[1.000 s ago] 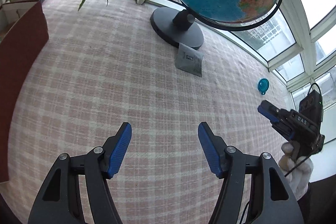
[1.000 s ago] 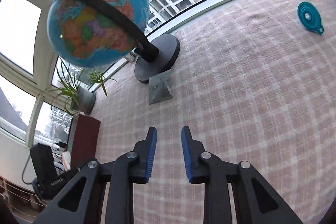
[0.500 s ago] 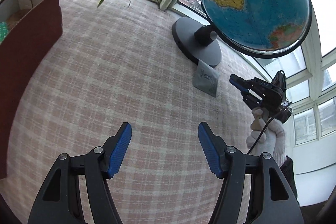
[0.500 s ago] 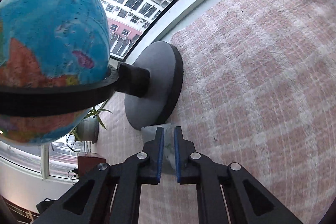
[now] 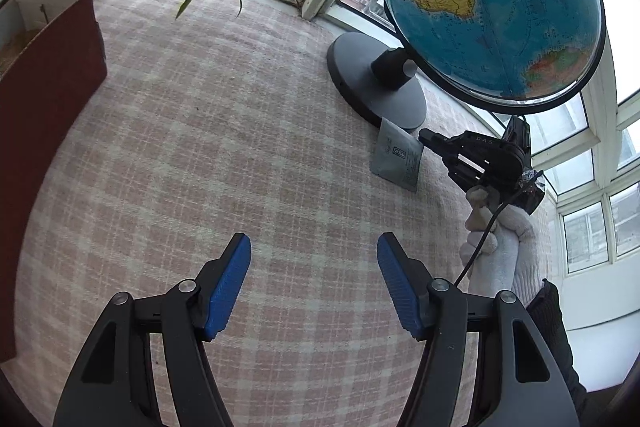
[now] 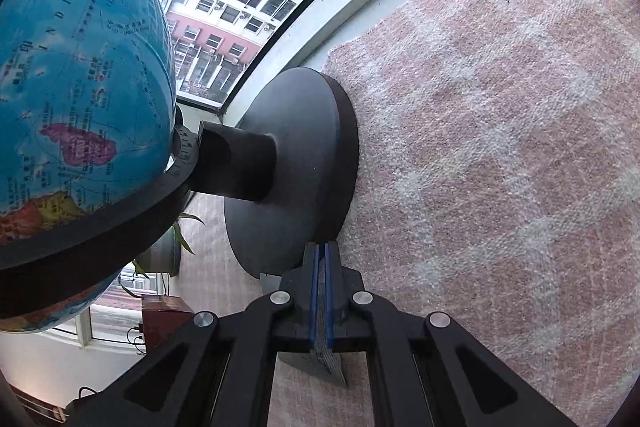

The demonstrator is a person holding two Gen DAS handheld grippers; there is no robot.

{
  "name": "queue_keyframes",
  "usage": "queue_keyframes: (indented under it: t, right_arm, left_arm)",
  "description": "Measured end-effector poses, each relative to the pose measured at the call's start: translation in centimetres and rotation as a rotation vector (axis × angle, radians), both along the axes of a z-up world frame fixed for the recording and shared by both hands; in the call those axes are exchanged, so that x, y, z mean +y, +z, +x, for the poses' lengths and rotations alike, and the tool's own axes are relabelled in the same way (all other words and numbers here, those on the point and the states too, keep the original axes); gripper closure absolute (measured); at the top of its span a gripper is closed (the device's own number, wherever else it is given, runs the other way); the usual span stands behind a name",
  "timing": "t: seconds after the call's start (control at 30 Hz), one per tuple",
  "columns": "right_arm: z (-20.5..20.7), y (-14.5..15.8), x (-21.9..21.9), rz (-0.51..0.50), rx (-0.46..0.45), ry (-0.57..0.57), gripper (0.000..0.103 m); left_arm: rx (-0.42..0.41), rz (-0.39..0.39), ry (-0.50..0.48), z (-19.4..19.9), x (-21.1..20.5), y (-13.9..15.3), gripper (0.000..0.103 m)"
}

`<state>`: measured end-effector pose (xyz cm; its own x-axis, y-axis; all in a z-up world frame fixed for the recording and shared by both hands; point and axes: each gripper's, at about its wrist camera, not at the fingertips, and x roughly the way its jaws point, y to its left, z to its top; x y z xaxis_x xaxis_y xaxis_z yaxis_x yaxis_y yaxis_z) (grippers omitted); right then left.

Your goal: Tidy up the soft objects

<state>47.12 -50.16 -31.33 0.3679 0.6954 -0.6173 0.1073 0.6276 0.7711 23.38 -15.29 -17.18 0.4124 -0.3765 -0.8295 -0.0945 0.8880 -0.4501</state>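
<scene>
The right gripper (image 6: 321,269) swung over and pinched shut on the gray packet (image 5: 397,155); so pickup's basically started, left gripper (image 5: 314,287) idled wide open.

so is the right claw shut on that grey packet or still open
Shut on it. The right claw has just closed; its blue pads pinch the grey packet edge by the globe base.

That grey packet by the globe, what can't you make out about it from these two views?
- Print on the grey packet: left wrist view, too small to read.
- Most of the packet: right wrist view, hidden behind the right gripper; only slivers show.
- Its corner by the globe base: left wrist view, contact unclear.
- Grip depth: the fingers cover the pinched corner in both views.
</scene>
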Motion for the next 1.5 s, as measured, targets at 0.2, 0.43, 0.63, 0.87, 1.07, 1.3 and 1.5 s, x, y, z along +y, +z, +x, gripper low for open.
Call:
queue_keyframes:
  t: [0.2,0.43,0.63,0.87,1.07,1.3,1.5]
  right_arm:
    - [-1.3,-0.7,1.9,0.018,0.02,0.054,0.101]
    - [-2.4,-0.4,3.3,-0.003,0.018,0.119,0.101]
    - [-5.0,-0.7,6.3,0.003,0.02,0.198,0.101]
    - [-8.9,-0.8,10.9,0.044,0.036,0.335,0.101]
    - [-11.7,0.5,10.4,0.075,0.011,0.319,0.101]
    - [-12.9,4.0,2.8,0.026,-0.066,0.172,0.098]
    - [-14.5,5.7,-4.6,-0.084,-0.094,0.046,0.065]
  left_arm:
    - [0.008,-0.003,0.016,0.1,0.7,-0.3,0.039]
    - [0.015,-0.003,0.011,0.1,1.0,-0.5,0.039]
    - [0.022,-0.013,0.032,0.3,1.4,-1.0,0.039]
    - [0.017,-0.004,0.029,0.1,1.5,-0.9,0.039]
    - [0.014,-0.002,0.029,-0.5,2.1,-0.8,0.039]
    - [0.016,0.092,-0.03,-0.7,-0.3,-1.2,0.039]
    - [0.065,0.137,-0.136,0.5,-3.7,-1.9,0.035]
